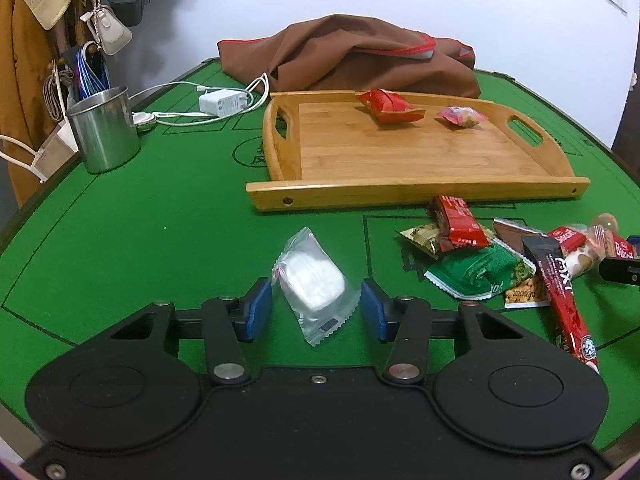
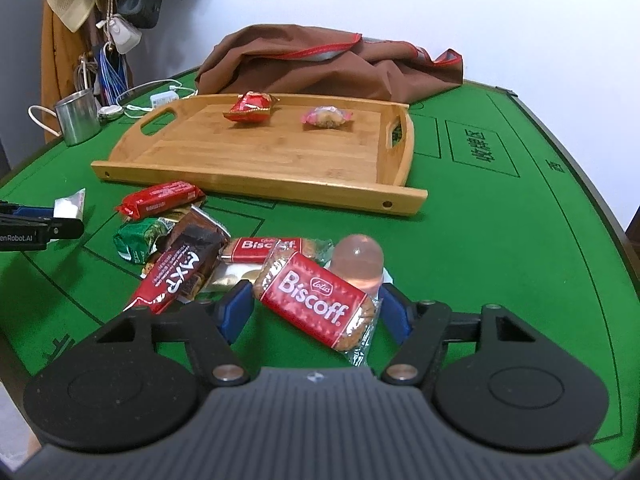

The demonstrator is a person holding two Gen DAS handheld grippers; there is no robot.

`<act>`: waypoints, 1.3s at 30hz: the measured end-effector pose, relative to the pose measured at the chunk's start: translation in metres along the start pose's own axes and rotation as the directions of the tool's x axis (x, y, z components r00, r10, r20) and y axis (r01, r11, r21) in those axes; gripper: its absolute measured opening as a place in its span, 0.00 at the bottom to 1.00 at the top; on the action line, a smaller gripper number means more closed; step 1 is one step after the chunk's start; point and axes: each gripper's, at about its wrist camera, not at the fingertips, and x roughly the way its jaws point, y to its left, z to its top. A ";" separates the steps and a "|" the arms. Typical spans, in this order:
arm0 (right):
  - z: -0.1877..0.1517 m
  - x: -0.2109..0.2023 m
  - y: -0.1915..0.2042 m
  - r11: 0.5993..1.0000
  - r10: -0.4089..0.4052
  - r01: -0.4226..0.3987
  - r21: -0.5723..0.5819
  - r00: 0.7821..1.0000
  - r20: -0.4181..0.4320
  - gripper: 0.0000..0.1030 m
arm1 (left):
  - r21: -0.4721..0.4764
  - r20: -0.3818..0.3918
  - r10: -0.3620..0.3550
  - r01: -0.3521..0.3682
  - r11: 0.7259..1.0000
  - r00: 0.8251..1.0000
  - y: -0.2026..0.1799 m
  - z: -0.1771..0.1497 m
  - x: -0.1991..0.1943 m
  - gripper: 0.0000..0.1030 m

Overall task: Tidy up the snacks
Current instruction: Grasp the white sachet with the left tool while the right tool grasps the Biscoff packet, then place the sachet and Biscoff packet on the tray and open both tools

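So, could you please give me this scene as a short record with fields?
tray: wooden tray, holds red packet and pink-wrapped sweet
loose snacks: pile on green table, in front of the tray
left gripper: jaws around white packet, contact unclear
right gripper: jaws closed on Biscoff packet

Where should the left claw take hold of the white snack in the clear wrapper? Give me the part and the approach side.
Grip the white snack across its plump middle, not by the flat crimped ends. It lies on the green table with one crimped end pointing towards the tray and the other back at the left claw, so its long sides face the pads. Come from the near side, slanting down, as the claw already straddles it.
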 end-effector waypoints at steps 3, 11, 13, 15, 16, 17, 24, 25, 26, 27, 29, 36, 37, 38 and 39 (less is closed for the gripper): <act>0.003 -0.002 0.000 1.000 -0.002 0.002 0.000 1.000 0.013 0.68 | 0.008 0.010 0.007 -0.007 1.000 1.000 -0.001 0.004 -0.003 0.45; 0.018 -0.003 -0.008 0.999 0.016 -0.017 0.035 0.999 0.033 0.68 | 0.002 0.032 -0.012 0.012 1.000 0.999 -0.003 0.023 -0.004 0.45; 0.024 -0.002 -0.011 0.998 0.025 -0.026 0.053 0.999 0.035 0.68 | 0.002 0.035 -0.028 0.028 1.000 0.999 -0.005 0.029 -0.003 0.45; 0.029 0.000 -0.014 0.998 0.028 -0.030 0.062 0.999 0.039 0.68 | 0.003 0.037 -0.047 0.047 0.999 0.998 -0.009 0.035 -0.002 0.45; 0.033 0.001 -0.015 0.998 0.025 -0.028 0.062 0.999 0.044 0.68 | 0.004 0.035 -0.057 0.057 0.998 0.998 -0.011 0.037 -0.002 0.45; 0.036 0.002 -0.015 0.998 0.022 -0.024 0.061 0.999 0.047 0.68 | 0.006 0.033 -0.072 0.071 0.997 0.997 -0.013 0.040 -0.001 0.45; 0.063 0.021 -0.020 0.997 0.015 -0.018 0.069 0.999 0.048 0.68 | 0.017 0.046 -0.128 0.127 0.992 0.991 -0.028 0.066 0.007 0.44; 0.068 0.025 -0.021 0.997 0.017 -0.020 0.070 0.999 0.044 0.68 | 0.016 0.048 -0.133 0.132 0.991 0.990 -0.030 0.071 0.009 0.44; 0.073 0.029 -0.021 0.997 0.017 -0.020 0.069 0.999 0.041 0.68 | 0.016 0.049 -0.142 0.141 0.990 0.989 -0.032 0.075 0.010 0.44; 0.077 0.033 -0.021 0.998 0.017 -0.019 0.068 0.999 0.038 0.68 | 0.015 0.049 -0.152 0.152 0.988 0.987 -0.035 0.080 0.013 0.44; 0.088 0.042 -0.021 0.998 0.016 -0.018 0.066 0.999 0.031 0.68 | 0.013 0.045 -0.167 0.167 0.986 0.985 -0.040 0.089 0.020 0.44; 0.120 0.085 -0.026 0.992 0.047 -0.042 0.115 0.998 -0.039 0.68 | 0.036 0.021 -0.206 0.205 0.978 0.978 -0.067 0.112 0.051 0.44; 0.124 0.092 -0.025 0.994 0.033 -0.028 0.104 0.998 -0.048 0.68 | 0.035 0.016 -0.211 0.211 0.977 0.977 -0.070 0.115 0.057 0.44; 0.128 0.098 -0.024 0.995 0.025 -0.020 0.093 0.998 -0.056 0.68 | 0.032 0.009 -0.215 0.215 0.976 0.976 -0.072 0.118 0.063 0.44; 0.132 0.105 -0.024 0.996 0.018 -0.013 0.087 0.998 -0.065 0.68 | 0.027 0.001 -0.219 0.219 0.975 0.976 -0.075 0.121 0.069 0.44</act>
